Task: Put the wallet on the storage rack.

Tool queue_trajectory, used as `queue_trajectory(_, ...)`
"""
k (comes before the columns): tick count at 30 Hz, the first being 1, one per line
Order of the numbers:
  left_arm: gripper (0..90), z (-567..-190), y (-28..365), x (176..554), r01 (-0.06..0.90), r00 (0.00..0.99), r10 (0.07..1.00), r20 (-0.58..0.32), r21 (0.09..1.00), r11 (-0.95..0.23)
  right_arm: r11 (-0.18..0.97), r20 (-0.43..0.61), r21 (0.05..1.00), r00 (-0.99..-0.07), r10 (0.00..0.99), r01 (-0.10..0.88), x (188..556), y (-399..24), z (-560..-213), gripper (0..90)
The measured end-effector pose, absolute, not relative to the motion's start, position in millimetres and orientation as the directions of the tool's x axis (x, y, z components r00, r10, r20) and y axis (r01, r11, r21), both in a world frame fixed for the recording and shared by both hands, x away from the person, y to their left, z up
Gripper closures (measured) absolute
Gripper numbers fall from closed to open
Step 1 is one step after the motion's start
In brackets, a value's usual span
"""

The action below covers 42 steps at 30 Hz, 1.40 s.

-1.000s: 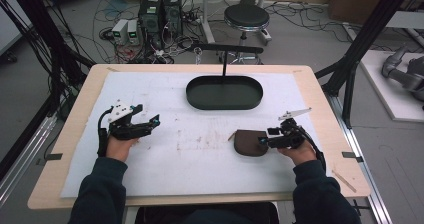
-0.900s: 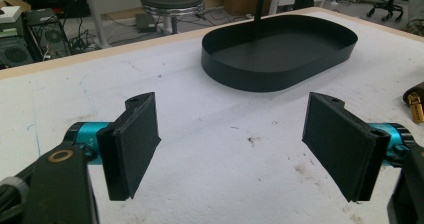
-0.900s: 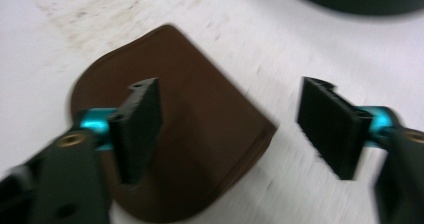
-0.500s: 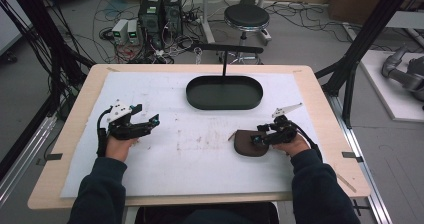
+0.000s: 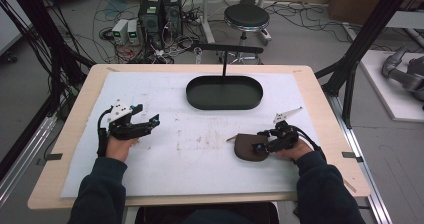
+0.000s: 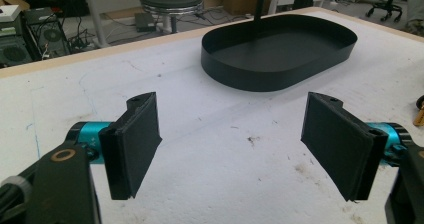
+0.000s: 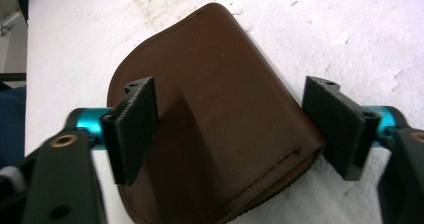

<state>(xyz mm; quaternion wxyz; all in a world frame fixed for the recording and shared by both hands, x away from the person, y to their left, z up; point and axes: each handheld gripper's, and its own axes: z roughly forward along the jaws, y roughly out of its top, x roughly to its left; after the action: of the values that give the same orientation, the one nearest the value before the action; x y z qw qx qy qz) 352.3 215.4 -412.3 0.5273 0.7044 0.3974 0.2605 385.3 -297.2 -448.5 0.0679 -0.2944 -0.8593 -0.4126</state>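
Lab room behind, cables and a black stool (image 5: 246,17) on the floor; white sheet over the wooden desk (image 5: 325,99). Right tongs (image 5: 258,147) spread wide, straddling a brown leather pouch (image 5: 247,147) that lies flat on the sheet near the front right; in the right gripper view the pads (image 7: 135,126) stand on either side of the pouch (image 7: 210,114), one over its face, the other just off its stitched edge, not yet pinching. Left tongs (image 5: 153,120) also wide, holding nothing, parked on the left of the sheet, well apart from the pouch; pads (image 6: 134,144) pointing toward the black oval tray (image 6: 280,54). Tray (image 5: 224,92) at the far middle of the desk, nothing seen inside. Judgement: early stage, grasp being set up, no lift yet. Left to do, probably: close on pouch, carry toward the tray, release.
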Motion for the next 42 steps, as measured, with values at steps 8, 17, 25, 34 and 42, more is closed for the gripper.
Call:
queue_trajectory(8, 23.2, -412, 215, 352, 0.287, 0.548, 0.835, -0.051, 0.949, -0.13, 0.421, 0.46, 0.651, -0.769, 0.444, 0.632, 386, -313, -443, 59.0)
queue_trajectory(17, 23.3, -412, 215, 352, 0.285, 0.548, 0.835, -0.054, 0.95, -0.126, 0.354, 0.296, 0.802, -0.834, 0.466, 0.482, 376, -315, -419, 71.7)
queue_trajectory(25, 23.3, -412, 214, 352, 0.285, 0.551, 0.833, -0.052, 0.95, -0.13, 0.479, -0.072, 0.841, -0.827, 0.558, 0.251, 361, -307, -399, 71.8)
queue_trajectory(34, 23.4, -413, 213, 352, 0.287, 0.556, 0.829, -0.053, 0.949, -0.132, 0.478, -0.082, 0.854, -0.855, 0.512, 0.204, 357, -305, -398, 69.7)
queue_trajectory(42, 23.4, -412, 213, 352, 0.286, 0.56, 0.827, -0.055, 0.949, -0.131, 0.481, -0.025, 0.836, -0.857, 0.514, 0.264, 361, -302, -403, 60.2)
